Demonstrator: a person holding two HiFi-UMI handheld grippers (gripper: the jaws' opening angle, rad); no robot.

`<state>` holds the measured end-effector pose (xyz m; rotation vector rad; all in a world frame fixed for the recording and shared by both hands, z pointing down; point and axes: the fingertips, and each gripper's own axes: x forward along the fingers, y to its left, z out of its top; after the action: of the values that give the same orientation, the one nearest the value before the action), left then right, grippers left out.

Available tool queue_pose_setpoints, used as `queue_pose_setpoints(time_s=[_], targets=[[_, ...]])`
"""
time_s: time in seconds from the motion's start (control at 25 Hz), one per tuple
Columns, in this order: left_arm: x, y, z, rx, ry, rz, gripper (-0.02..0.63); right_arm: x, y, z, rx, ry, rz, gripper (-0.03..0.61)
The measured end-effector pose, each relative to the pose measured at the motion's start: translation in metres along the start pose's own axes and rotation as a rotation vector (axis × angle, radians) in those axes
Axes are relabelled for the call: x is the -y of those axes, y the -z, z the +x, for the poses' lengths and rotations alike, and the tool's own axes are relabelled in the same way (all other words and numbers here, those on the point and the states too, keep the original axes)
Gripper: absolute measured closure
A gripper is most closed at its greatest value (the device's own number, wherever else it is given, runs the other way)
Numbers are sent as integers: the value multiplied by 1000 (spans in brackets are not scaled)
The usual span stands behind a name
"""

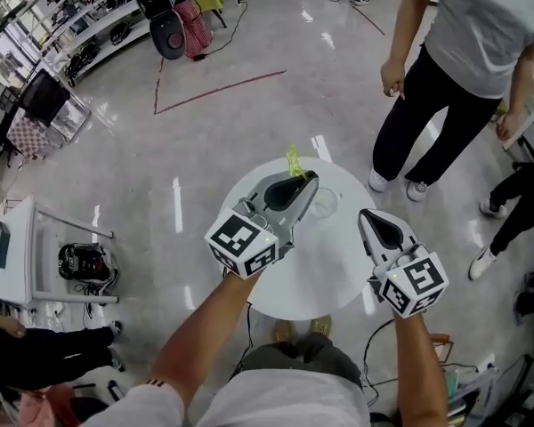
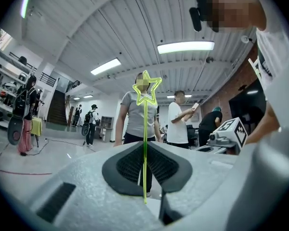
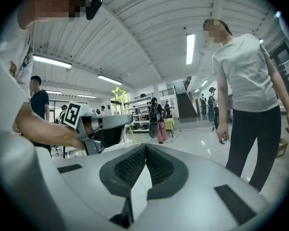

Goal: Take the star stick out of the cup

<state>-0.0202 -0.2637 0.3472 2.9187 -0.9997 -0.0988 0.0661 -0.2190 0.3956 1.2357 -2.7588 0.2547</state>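
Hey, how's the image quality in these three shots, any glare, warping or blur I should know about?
Head view: sharp, white glare streaks on the glossy floor, and the clear cup nearly vanishes against the white table. Left gripper view: heavy fisheye, dark corners, star stick crisp between shut jaws. Right gripper view: same fisheye, bright ceiling strips.

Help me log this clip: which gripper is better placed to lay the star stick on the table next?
Left, probably. The left gripper is shut on the star stick above the table; the right gripper is shut on nothing, beside it.
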Motion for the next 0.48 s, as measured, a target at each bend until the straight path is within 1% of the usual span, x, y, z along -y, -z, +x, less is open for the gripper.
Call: queue_pose_setpoints(time_s=[0.2,0.48], targets=[[9,-22,-22,77,-29,-30,586,-9,-26,-7,55,-19,-20,568],[13,-50,-54,168,-58,-30,586,-23,-52,-7,120,-45,-32,568]])
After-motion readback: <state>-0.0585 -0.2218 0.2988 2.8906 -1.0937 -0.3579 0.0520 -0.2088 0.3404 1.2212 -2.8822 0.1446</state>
